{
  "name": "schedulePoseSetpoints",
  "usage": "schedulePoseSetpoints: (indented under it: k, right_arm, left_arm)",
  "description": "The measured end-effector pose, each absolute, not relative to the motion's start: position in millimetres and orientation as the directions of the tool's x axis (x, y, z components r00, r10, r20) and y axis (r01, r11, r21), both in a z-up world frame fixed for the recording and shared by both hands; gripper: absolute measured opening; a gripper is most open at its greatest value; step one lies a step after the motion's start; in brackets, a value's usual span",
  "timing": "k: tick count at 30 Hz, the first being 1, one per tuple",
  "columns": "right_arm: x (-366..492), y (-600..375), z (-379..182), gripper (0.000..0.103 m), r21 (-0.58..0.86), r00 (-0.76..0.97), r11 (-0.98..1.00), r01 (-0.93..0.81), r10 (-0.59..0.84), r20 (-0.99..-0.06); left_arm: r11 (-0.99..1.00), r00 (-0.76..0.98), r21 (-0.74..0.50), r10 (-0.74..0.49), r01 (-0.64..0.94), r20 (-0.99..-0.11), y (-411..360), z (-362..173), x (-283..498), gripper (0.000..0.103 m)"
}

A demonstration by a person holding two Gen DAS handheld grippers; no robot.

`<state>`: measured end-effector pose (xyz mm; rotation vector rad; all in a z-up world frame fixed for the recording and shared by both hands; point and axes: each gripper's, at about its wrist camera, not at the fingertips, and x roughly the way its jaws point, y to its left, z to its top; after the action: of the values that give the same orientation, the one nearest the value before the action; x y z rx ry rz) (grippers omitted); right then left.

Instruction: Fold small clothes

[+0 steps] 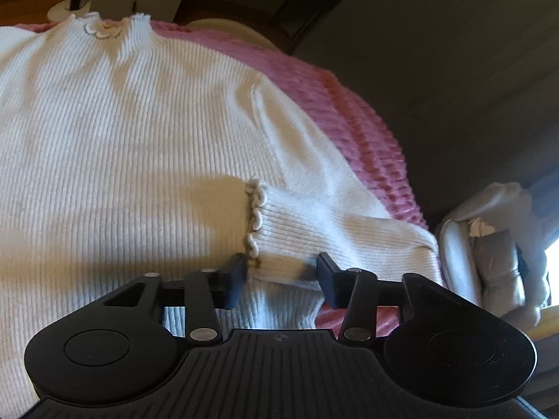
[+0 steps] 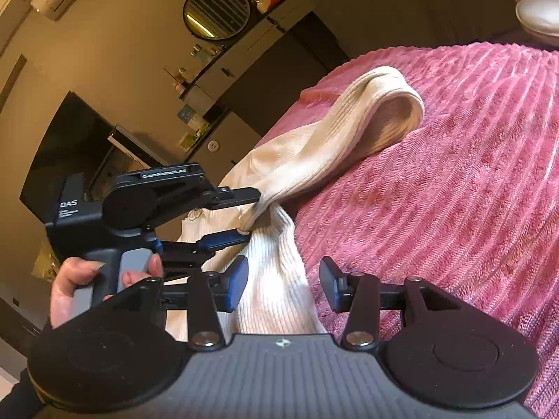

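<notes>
– While left tongs (image 1: 283, 276) are clamping the sleeve (image 1: 314, 223) just behind the cuff (image 1: 253, 216), the top (image 1: 122, 139) is lying on the blanket (image 1: 367, 139). Its collar (image 1: 104, 29) is sitting at 11 o'clock in the left view.

– Right tongs doing what?

– Right tongs (image 2: 284, 284) are standing apart, straddling a band of the white knit without pinching it. Pink is showing between the knit and the 3 o'clock pad.

– How is the fabric behaving?

– Looking light, soft and stretchy, with no stiffness at all. In the right view it is bunching into a rope where the left tongs are biting. A slack loop (image 2: 387, 101) is sagging onto the blanket at 1 o'clock. I'm expecting it to drape and droop wherever it isn't being supported.

– Slipping risk?

– I'm judging it low, since the ribbing is giving the pads texture. The bigger worry is stretching: a one-point pull is dragging the knit out of shape. The plush blanket is probably going to grab it too, so I'm favouring lifting over sliding.

– Where should we be gripping?

– I'm suggesting the body of the sleeve or the shoulder seam, taking both layers. I'm avoiding the frilly cuff edge because that trim looks delicate. The right tongs should be taking the band they are already straddling, so the two holds are sharing the load.
</notes>
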<state>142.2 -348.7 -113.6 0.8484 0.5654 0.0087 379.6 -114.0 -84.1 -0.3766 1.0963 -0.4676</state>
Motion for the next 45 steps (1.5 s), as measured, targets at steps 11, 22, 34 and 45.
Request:
schedulePoseSetpoints:
  k: [11, 22, 34, 45]
  right_arm:
    - [141, -344, -106, 0.045, 0.704, 0.858, 0.687, 0.179, 0.241, -0.453]
    - [148, -324, -104, 0.051, 0.701, 0.837, 0.701, 0.128, 0.302, -0.455]
    - [170, -313, -107, 0.051, 0.749, 0.819, 0.644, 0.158, 0.338, -0.464]
    - [241, -304, -104, 0.052, 0.740, 0.810, 0.637, 0.216, 0.306, -0.501]
  left_arm:
    - [0.861, 0.512, -0.473, -0.497, 0.188, -0.700, -46, -28, 355, 0.016]
    - [0.976, 0.608, -0.215, -0.185, 0.025, -0.772, 71, -44, 320, 0.018]
    - [0.918, 0.570, -0.395, -0.310, -0.028, -0.761, 103, -74, 327, 0.019]
    - [0.961, 0.707, -0.277, -0.185, -0.017, -0.683, 125, -31, 327, 0.017]
